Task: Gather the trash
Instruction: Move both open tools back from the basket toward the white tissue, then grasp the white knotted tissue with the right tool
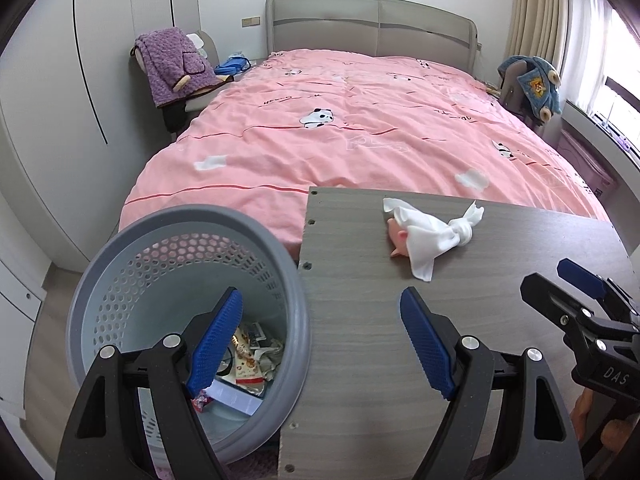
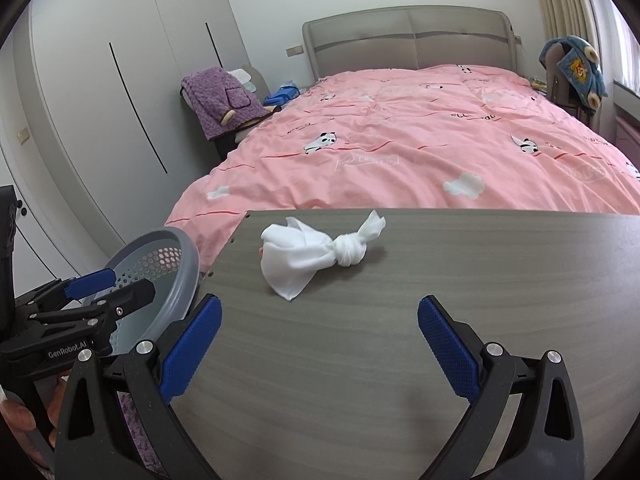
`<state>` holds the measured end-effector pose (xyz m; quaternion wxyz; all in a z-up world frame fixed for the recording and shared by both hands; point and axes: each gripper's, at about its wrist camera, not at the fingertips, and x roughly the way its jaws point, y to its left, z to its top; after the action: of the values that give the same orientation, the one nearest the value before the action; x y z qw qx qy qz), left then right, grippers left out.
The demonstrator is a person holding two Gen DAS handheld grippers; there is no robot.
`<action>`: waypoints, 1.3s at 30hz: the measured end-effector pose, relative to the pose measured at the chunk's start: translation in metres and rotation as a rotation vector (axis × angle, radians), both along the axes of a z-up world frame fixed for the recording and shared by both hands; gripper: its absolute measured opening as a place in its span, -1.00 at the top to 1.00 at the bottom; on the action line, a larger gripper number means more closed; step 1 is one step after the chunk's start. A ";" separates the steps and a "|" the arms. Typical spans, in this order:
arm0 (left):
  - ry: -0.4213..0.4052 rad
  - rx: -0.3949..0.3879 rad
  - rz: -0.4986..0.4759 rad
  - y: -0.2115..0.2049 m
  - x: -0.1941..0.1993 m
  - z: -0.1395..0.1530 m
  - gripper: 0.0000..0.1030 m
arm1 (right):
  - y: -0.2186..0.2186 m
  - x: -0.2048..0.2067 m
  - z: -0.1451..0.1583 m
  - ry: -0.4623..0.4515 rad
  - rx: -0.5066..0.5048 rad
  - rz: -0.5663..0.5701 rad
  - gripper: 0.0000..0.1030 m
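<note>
In the left wrist view the grey perforated trash basket (image 1: 188,312) sits at about eight o'clock, wrappers and scraps in its bottom partly hidden behind the left gripper (image 1: 320,344), whose blue pads are spread wide and hold nothing, one finger above the basket, the other above the grey wood-grain table (image 1: 360,360). At one o'clock on the table lies the knotted white tissue (image 1: 428,232), its long axis running across the table, loose wide end toward the basket side, knot and small tail toward three o'clock. A small pink object (image 1: 398,236) peeks from under its left edge; what it is cannot be told. In the right wrist view the right gripper (image 2: 320,344) hovers level above the table, released and empty, the tissue at twelve o'clock ahead of it. The pink bed (image 2: 420,140) lies beyond.
</note>
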<state>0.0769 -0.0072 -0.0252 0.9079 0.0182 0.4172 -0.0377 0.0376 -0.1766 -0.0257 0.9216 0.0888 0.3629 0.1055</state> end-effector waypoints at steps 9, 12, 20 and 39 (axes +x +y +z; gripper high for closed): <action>0.006 -0.004 -0.001 -0.017 0.014 -0.004 -0.51 | -0.009 0.023 -0.003 0.013 -0.002 0.036 -0.88; 0.011 0.007 -0.001 -0.022 0.017 -0.006 -0.51 | -0.012 0.031 -0.005 0.013 -0.001 0.042 -0.88; 0.014 0.011 0.007 -0.025 0.020 -0.010 -0.51 | -0.020 0.050 -0.017 0.025 -0.043 0.054 -0.88; 0.037 0.012 0.018 -0.021 0.030 -0.022 -0.51 | 0.000 0.105 -0.039 0.107 -0.092 0.050 -0.77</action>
<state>0.1066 -0.0282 -0.0471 0.9001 0.0193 0.4344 -0.0274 0.1429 -0.1770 -0.0647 0.9010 0.0429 0.4183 0.1070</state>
